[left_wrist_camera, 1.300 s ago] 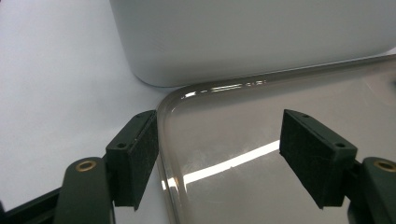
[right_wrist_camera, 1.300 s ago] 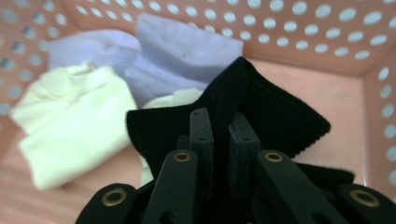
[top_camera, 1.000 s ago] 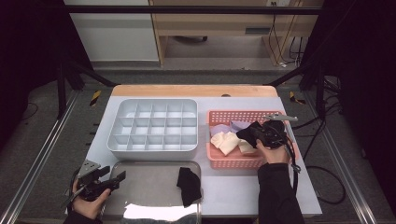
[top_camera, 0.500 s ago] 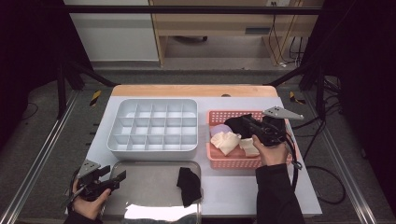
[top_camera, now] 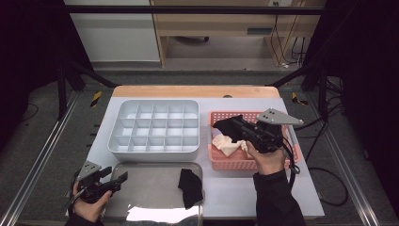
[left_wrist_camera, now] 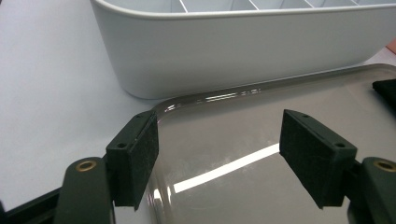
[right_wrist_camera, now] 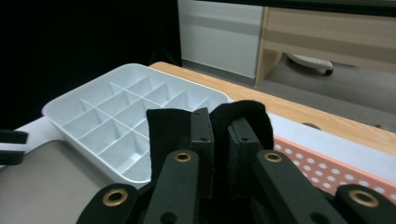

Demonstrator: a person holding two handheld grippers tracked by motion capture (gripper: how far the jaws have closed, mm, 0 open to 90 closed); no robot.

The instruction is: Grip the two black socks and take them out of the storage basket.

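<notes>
Black cloth (top_camera: 228, 125) hangs clamped in the right gripper (top_camera: 240, 126) above the pink basket (top_camera: 235, 162), toward the basket's ten o'clock corner. In the right gripper view the two jaws stand almost together with the dark fabric (right_wrist_camera: 243, 116) pinched between them, its soft, felt-like edge folding over both jaw tips in a rounded hump. The cloth is matte and limp, with one flap drooping beside the left jaw.

The right hand (top_camera: 268, 157) comes in from six o'clock, the forearm in a dark sleeve, with the gripper pointing toward nine o'clock across the basket and held level above it. A grey three-cornered plate rides on top of it. Cream-coloured cloths (top_camera: 227, 145) lie bunched in the basket below the jaws.

The left hand (top_camera: 89, 207) rests low at the table's seven o'clock corner, its left gripper (top_camera: 117, 181) aimed toward three o'clock over the edge of the metal tray (top_camera: 150, 188). In the left gripper view its jaws stand wide apart with nothing between them, just above the tray's shiny surface (left_wrist_camera: 224, 154).

A second black cloth (top_camera: 190, 186) lies crumpled on the tray at its three o'clock side. The white divided organizer (top_camera: 155, 126) sits at the tray's twelve o'clock, just beside the basket, and its cells look bare.
</notes>
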